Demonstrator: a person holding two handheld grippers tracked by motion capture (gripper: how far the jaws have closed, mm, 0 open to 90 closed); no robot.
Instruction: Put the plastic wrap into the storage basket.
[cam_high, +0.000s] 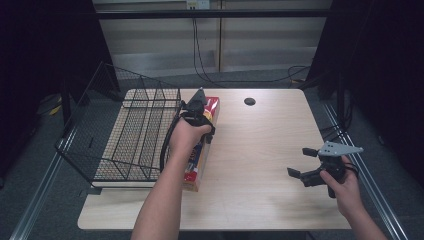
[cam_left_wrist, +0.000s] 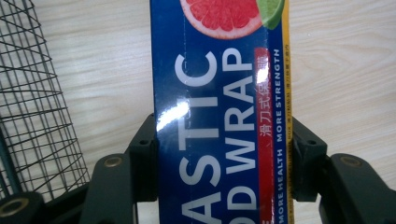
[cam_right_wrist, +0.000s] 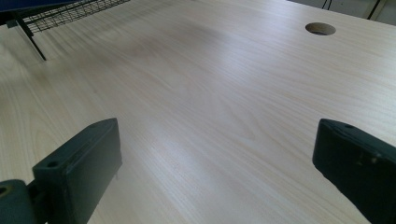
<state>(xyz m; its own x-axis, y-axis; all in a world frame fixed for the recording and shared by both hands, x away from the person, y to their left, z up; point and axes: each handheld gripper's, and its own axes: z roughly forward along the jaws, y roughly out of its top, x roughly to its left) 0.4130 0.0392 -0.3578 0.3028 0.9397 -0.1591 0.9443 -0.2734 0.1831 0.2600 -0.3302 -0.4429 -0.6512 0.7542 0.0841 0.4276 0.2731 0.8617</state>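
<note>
A long blue and red box of plastic food wrap (cam_high: 194, 172) lies lengthwise along the right side of the wire basket (cam_high: 135, 125). My left gripper (cam_high: 200, 107) is shut on it around the middle of its length. In the left gripper view both black jaws press on the long sides of the box (cam_left_wrist: 215, 70), with my left gripper (cam_left_wrist: 224, 158) straddling the white lettering. Whether the box rests on the table or hangs just above it I cannot tell. My right gripper (cam_high: 301, 161) is held near the table's right edge, open, with bare wood between the jaws (cam_right_wrist: 219, 158).
The black wire basket (cam_left_wrist: 32, 107) stands on the left part of the light wooden table (cam_high: 260, 145); its corner shows at the top left of the right gripper view (cam_right_wrist: 70, 11). A round cable hole (cam_high: 249, 101) (cam_right_wrist: 320, 28) sits at the table's far middle.
</note>
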